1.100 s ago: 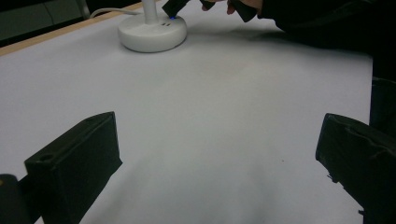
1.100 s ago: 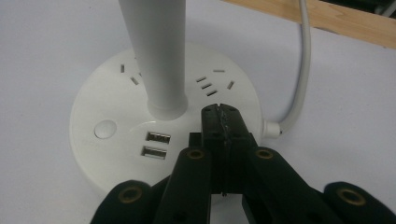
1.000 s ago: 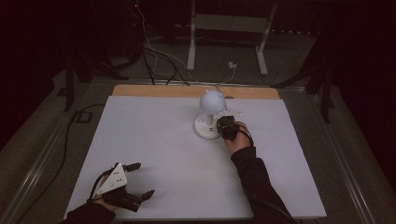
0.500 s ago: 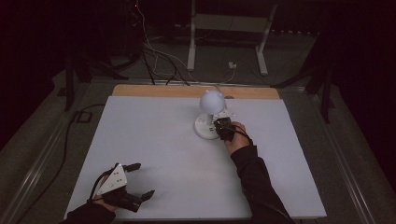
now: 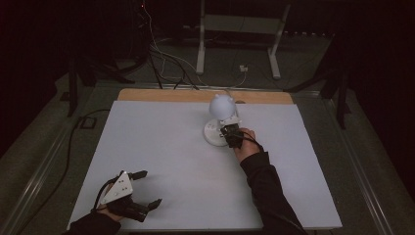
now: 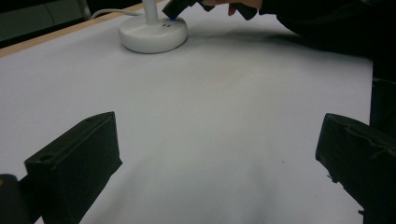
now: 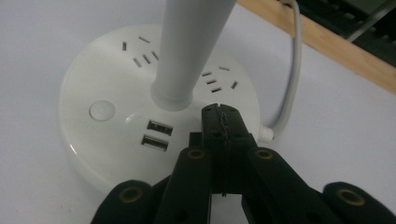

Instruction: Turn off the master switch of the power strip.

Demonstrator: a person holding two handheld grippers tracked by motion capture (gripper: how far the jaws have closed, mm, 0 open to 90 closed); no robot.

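Note:
A white desk lamp stands at the far middle of the white table, with a round head (image 5: 221,105), a stem (image 7: 191,46) and a round base (image 5: 213,134). The base (image 7: 93,79) carries plug sockets, two USB ports (image 7: 156,135) and a round button (image 7: 102,110). My right gripper (image 7: 220,114) is shut with nothing between its jaws, and its tip is over the base just right of the stem; whether it touches I cannot tell. From the left gripper view a small blue light shows on the base (image 6: 152,35) under that tip. My left gripper (image 5: 149,188) rests open at the near left corner.
The lamp's white cable (image 7: 292,70) loops off toward the wooden strip (image 5: 161,95) along the table's far edge. Beyond the table are a metal stand (image 5: 240,24) and floor cables. Bare white tabletop (image 6: 224,107) lies between my left gripper and the lamp.

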